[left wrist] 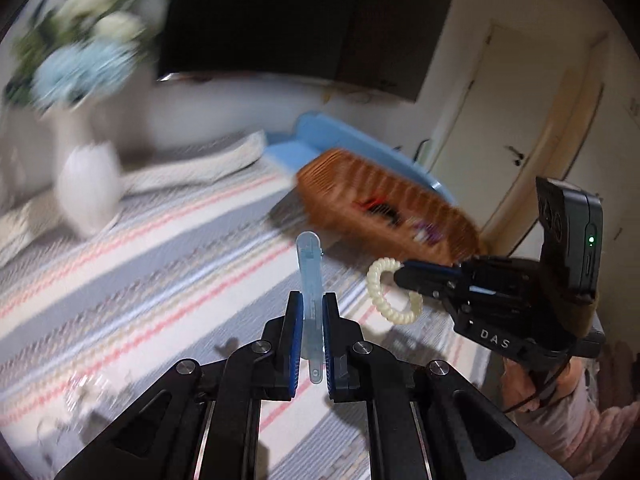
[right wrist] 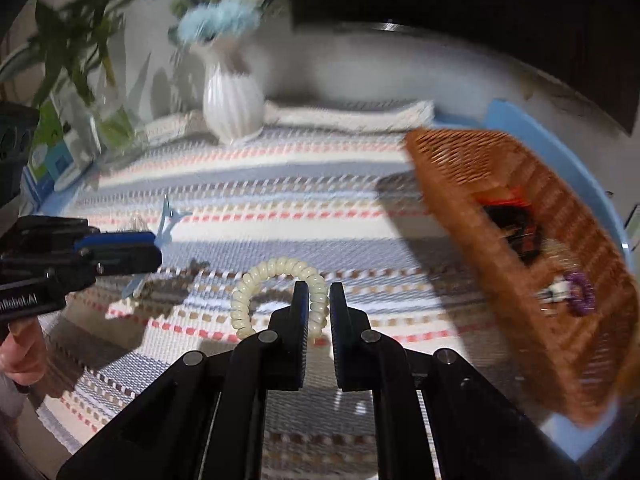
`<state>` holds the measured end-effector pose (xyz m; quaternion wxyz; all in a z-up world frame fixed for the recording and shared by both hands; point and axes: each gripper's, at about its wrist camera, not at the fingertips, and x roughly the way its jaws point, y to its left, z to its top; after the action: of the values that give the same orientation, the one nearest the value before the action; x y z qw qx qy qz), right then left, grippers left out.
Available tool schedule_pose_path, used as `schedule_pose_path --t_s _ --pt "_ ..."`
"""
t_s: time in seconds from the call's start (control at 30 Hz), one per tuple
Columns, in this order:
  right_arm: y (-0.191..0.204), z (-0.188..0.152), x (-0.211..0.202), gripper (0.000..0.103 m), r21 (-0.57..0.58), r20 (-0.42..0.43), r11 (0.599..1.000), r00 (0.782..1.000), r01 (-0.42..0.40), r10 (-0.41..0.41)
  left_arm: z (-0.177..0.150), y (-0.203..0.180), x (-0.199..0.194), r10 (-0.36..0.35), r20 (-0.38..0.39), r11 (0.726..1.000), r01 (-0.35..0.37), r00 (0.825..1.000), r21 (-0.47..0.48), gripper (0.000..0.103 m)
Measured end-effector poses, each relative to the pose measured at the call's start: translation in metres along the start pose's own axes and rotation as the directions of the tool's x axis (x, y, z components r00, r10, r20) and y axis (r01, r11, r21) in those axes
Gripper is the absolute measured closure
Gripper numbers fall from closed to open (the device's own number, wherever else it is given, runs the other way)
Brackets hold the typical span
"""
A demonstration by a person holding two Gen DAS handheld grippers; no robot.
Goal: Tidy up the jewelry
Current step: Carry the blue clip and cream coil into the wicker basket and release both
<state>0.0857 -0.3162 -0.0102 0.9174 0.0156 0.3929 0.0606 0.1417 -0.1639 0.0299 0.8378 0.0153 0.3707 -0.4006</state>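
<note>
Wicker basket (right wrist: 520,248) sits near the striped mat's (left wrist: 160,248) right edge, white vase (right wrist: 232,100) at its far edge. Left gripper (left wrist: 312,320) is clenched on a pale-blue hair clip (left wrist: 310,272); right gripper (right wrist: 319,312) is clamped on a cream spiral hair tie (right wrist: 256,280).

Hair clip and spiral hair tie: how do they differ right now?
The hair clip is pale blue, straight and translucent; the spiral hair tie is cream, a coiled ring. The clip sits in the left gripper, the tie in the right gripper. Both are gripped, outside the wicker basket.
</note>
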Motion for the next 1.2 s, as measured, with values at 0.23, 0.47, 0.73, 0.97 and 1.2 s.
schedule_pose_path --t_s 0.23,0.47,0.73,0.97,1.2 --pt "-0.081 0.008 -0.049 0.091 0.132 0.082 0.988 0.992 0.080 -0.092 0.042 -0.053 0.063 -0.116 -0.012 0.993 0.117 0.993 0.027 0.094" --pt "-0.173 0.000 -0.056 0.091 0.231 0.009 0.949 0.975 0.214 -0.222 0.062 -0.117 0.123 -0.196 -0.076 0.973 0.204 0.978 0.106 0.094" --pt "-0.231 -0.009 -0.034 0.091 0.279 -0.107 0.919 0.960 0.278 -0.258 0.054 -0.152 0.181 -0.203 -0.176 0.970 0.222 0.963 0.096 0.094" --pt "-0.232 -0.015 -0.028 0.091 0.275 -0.115 0.920 0.959 0.281 -0.258 0.046 -0.148 0.208 -0.161 -0.237 0.981 0.181 0.958 0.068 0.094" --pt "-0.234 -0.015 -0.025 0.091 0.303 -0.123 0.915 0.963 0.267 -0.241 0.048 -0.141 0.190 -0.178 -0.235 0.980 0.194 0.956 0.045 0.091"
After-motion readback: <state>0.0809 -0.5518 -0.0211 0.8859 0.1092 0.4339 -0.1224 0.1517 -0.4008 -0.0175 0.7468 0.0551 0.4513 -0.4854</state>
